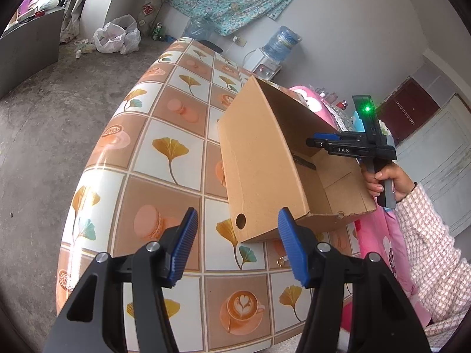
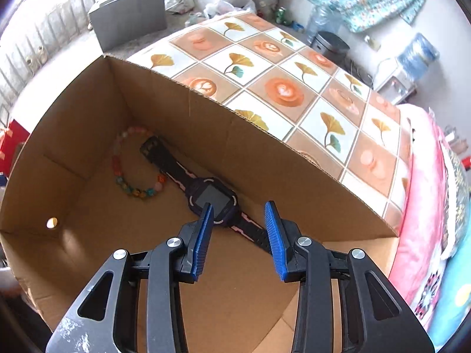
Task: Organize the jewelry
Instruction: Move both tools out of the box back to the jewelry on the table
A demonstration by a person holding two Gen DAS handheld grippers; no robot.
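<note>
An open cardboard box [image 1: 265,158] stands on the table with the ginkgo-and-coffee patterned cloth [image 1: 176,153]. On the floor of the box [image 2: 97,123] lie a black and pink smartwatch [image 2: 210,195] and a bracelet of coloured beads [image 2: 138,191], touching near the strap. My right gripper [image 2: 239,206] hangs open over the watch with nothing between its pads; in the left wrist view the right gripper [image 1: 312,142] sits above the box's far rim, held by a hand. My left gripper [image 1: 238,220] is open and empty just in front of the box's near corner. A small metallic item [image 1: 282,261] lies on the cloth, partly hidden by my right finger.
The table's left edge drops to a concrete floor [image 1: 44,147] with plastic bags [image 1: 117,35] and a grey cabinet [image 1: 26,47]. A water dispenser [image 1: 273,56] stands behind the table. Pink bedding [image 2: 421,206] runs along the table's right side.
</note>
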